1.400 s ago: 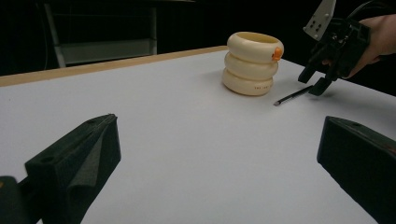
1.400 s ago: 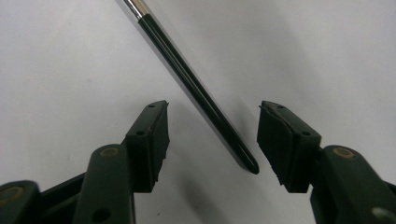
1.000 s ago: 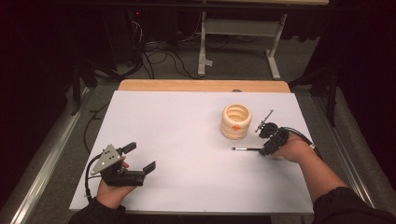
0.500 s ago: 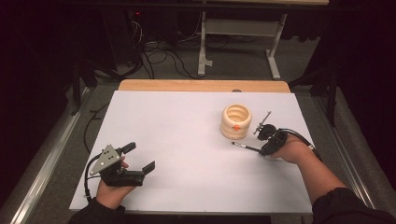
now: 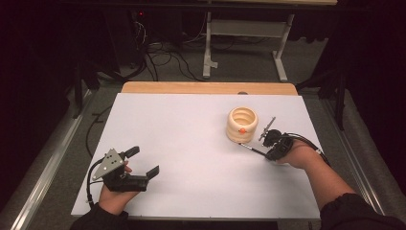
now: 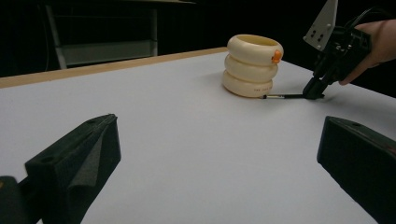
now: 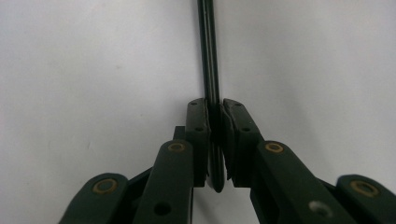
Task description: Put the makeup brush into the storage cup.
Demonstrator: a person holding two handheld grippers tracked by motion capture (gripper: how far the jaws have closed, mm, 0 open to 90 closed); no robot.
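Pinching a thin black brush (image 7: 208, 56) between the right gripper (image 5: 271, 152) jaws beside a cream ringed holder (image 5: 242, 124), likely needing steady lifting, left gripper (image 5: 142, 164) resting spread apart.

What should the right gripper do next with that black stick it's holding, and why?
Probably lift it. The right gripper is shut on the stick, which lies low on the table with its far tip at the foot of the ringed holder. Raising it would clear the rim; the left gripper rests open.
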